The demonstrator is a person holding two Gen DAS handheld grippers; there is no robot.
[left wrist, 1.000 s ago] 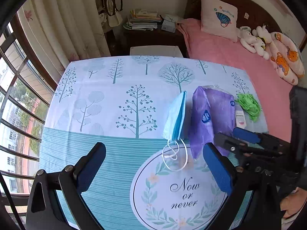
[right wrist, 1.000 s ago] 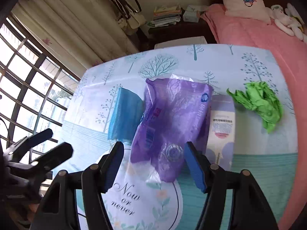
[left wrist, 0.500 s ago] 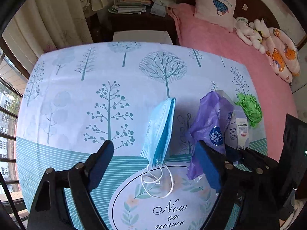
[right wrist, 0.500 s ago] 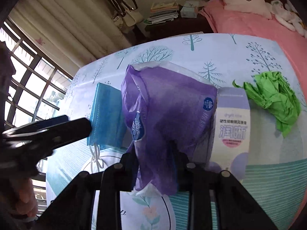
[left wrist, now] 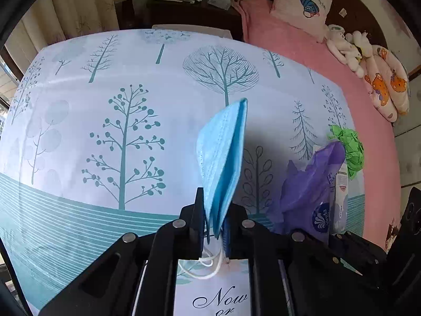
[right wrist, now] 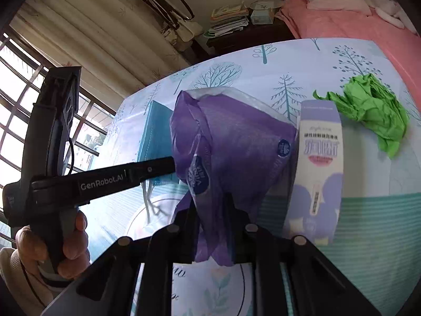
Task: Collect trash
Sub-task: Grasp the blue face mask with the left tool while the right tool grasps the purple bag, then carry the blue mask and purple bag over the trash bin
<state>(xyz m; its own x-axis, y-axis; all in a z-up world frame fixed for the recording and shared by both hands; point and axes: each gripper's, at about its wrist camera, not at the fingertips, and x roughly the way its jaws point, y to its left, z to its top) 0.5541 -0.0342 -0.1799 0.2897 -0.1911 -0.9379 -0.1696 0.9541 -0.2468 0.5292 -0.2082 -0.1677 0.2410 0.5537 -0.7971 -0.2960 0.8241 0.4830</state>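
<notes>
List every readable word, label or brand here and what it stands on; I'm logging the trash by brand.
"Now": tablecloth medallion, script below cut off.
"GenRobot.AI": left gripper arm.
"Vinda": purple wrapper, partly creased.
White carton: large Chinese characters, too blurred to read; its small print too.
Blue mask, green crumpled paper: none.

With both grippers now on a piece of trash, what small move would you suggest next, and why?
Probably lift both straight up off the tablecloth. The left gripper is shut on the blue face mask; the right gripper is closing, the purple wrapper pinched between its fingers. The white carton and green paper still lie loose.
</notes>
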